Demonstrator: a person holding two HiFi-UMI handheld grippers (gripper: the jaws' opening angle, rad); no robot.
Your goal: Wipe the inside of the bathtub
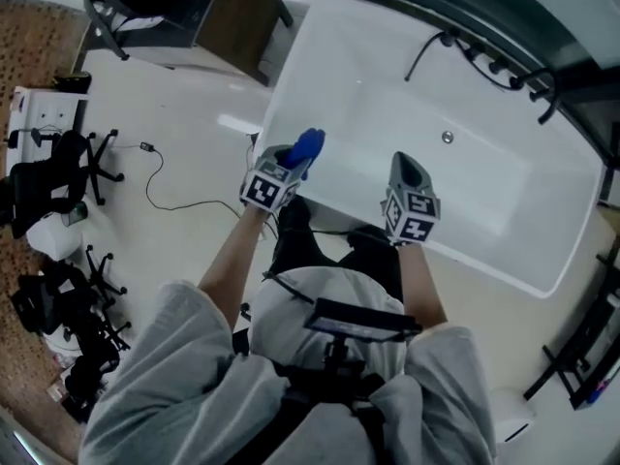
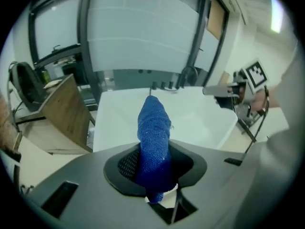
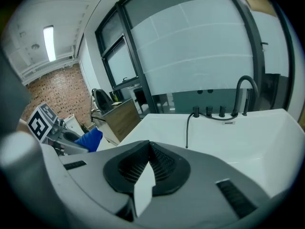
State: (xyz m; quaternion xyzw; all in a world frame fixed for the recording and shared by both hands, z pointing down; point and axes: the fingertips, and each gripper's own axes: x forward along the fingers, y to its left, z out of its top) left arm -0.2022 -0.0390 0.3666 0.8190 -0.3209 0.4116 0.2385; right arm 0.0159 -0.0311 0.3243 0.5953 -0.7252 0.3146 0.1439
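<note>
One bathtub (image 1: pixel 484 201) is showing, one cloth (image 1: pixel 306 147), one desk (image 1: pixel 237 13), one person (image 1: pixel 291 376). Two grippers are showing: left hand-held gripper (image 1: pixel 291 161), right hand-held gripper (image 1: pixel 406 166). Chairs (image 1: pixel 68 163) are overlapping, count unclear.

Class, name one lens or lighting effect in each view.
Head view: glare streak on the floor beside the bathtub. Left gripper view: fisheye bows the window frame behind the blue cloth, corners black. Right gripper view: ceiling light glares, corners black.

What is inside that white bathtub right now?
Only a small round drain on the bathtub floor and a black hose hanging in from the far rim. The left gripper, its blue cloth and the right gripper cover part of the near wall.
</note>
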